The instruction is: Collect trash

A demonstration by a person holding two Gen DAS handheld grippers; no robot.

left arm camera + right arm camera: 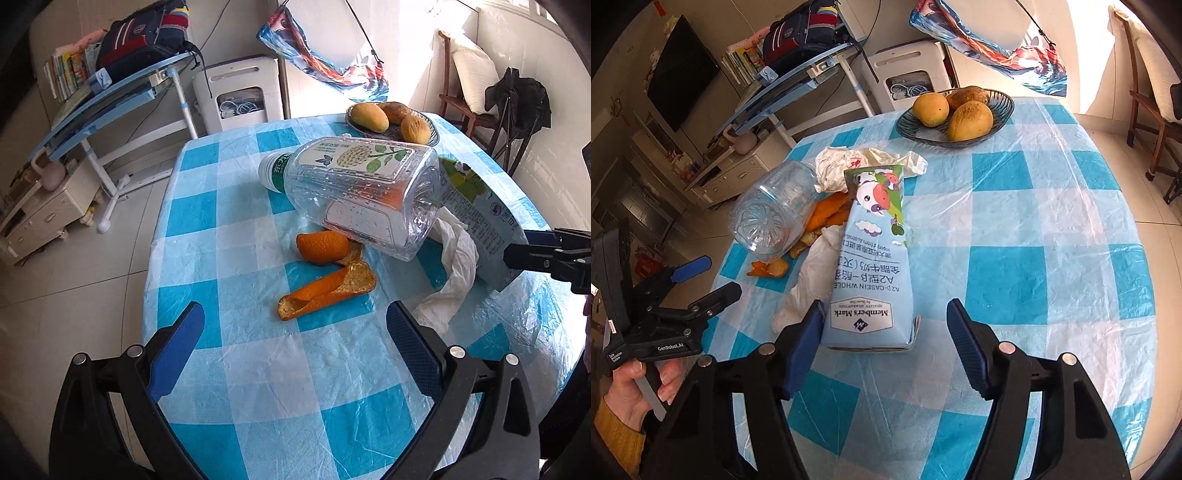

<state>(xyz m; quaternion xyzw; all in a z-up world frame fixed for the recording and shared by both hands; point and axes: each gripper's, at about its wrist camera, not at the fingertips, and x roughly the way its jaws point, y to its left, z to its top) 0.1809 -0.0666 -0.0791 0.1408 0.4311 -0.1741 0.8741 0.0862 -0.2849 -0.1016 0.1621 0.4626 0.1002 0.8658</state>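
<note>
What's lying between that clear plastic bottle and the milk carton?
Orange peel and a crumpled white plastic bag, seen in the right wrist view between bottle and carton.

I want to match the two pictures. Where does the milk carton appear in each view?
Left wrist: milk carton at the right edge, behind the clear bottle.
Right wrist: carton in the centre, lying between the open fingers.
Shared landmark: the fruit bowl at the table's far side.

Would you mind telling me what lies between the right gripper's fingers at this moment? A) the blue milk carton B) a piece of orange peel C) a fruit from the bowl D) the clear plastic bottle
A: in the right wrist view the milk carton lies on its side, its base between the open jaws of the right gripper, not yet clamped.
</note>
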